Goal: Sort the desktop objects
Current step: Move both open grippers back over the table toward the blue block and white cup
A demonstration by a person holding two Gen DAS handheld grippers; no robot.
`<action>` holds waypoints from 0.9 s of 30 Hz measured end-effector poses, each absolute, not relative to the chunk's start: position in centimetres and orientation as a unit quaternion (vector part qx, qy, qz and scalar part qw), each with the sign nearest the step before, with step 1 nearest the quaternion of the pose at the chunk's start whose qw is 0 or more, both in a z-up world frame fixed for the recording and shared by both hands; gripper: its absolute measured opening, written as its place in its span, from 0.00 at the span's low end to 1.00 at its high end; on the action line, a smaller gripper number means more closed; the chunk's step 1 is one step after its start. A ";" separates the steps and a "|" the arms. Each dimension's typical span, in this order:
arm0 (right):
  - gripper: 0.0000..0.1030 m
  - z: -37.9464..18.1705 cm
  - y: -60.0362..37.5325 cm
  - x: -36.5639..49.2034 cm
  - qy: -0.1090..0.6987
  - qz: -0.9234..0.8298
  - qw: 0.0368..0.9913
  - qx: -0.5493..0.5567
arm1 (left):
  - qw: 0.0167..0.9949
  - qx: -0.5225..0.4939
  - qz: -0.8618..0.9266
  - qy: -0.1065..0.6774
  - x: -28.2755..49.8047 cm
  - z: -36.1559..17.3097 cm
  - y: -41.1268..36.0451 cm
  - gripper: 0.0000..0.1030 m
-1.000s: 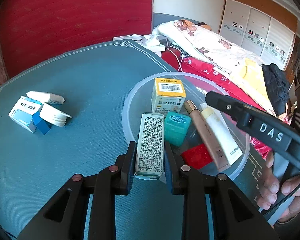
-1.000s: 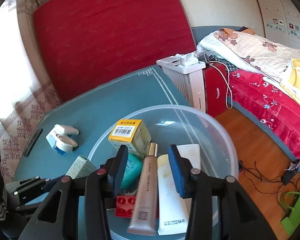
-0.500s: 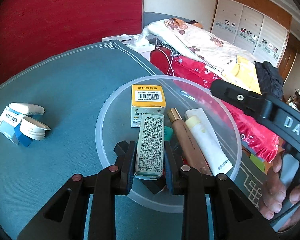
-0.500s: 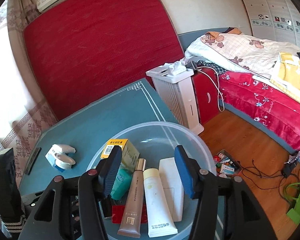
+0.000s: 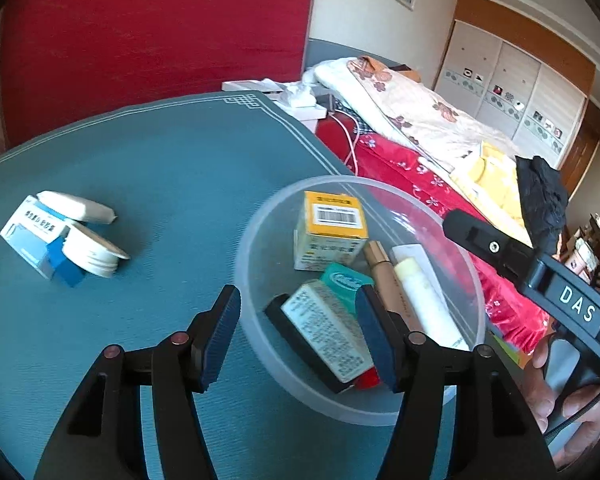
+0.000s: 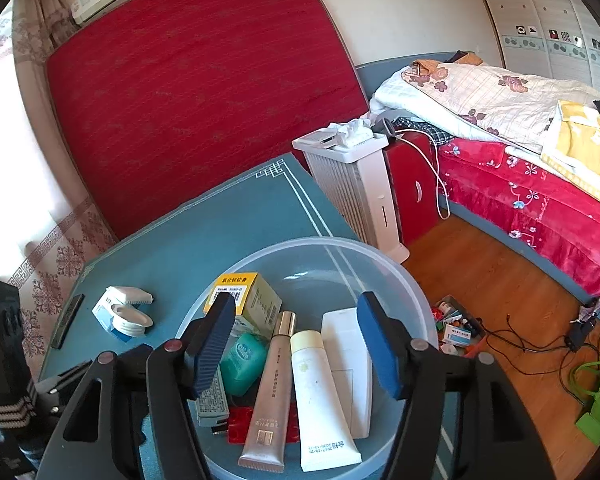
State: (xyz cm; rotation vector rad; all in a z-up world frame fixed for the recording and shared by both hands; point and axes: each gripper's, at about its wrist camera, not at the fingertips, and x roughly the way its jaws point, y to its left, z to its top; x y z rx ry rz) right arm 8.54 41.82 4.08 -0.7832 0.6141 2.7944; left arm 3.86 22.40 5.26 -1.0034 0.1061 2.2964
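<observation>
Teal table [image 5: 172,168], basin [image 5: 260,240] — left claw [image 5: 296,336] open

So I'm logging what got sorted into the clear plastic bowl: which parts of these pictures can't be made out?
- Red block: right wrist view, mostly under the beige tube and white tube.
- Flat black item: left wrist view, under the grey printed box; identity unclear.
- Yellow-topped box: print too small in both views.
- White jar and blue-white box on the teal table: labels unreadable.
</observation>
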 end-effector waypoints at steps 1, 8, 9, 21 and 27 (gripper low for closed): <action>0.66 4.0 41.7 8.5 0.205 0.938 0.086 -0.264 | 0.308 -0.380 0.871 0.040 3.8 5.2 22.2 0.62; 0.73 4.0 40.1 8.4 0.184 0.944 0.063 -0.266 | 0.285 -0.378 0.880 0.037 3.5 5.0 20.6 0.62; 0.74 4.1 39.7 8.3 0.176 0.946 0.060 -0.265 | 0.280 -0.377 0.882 0.034 3.3 5.0 20.2 0.62; 0.76 4.1 34.7 8.2 0.108 0.958 0.005 -0.265 | 0.206 -0.384 0.900 -0.009 0.5 4.5 13.8 0.62; 0.76 3.5 33.1 7.7 0.106 0.956 -0.010 -0.274 | 0.164 -0.388 0.906 -0.034 -1.0 4.1 10.0 0.62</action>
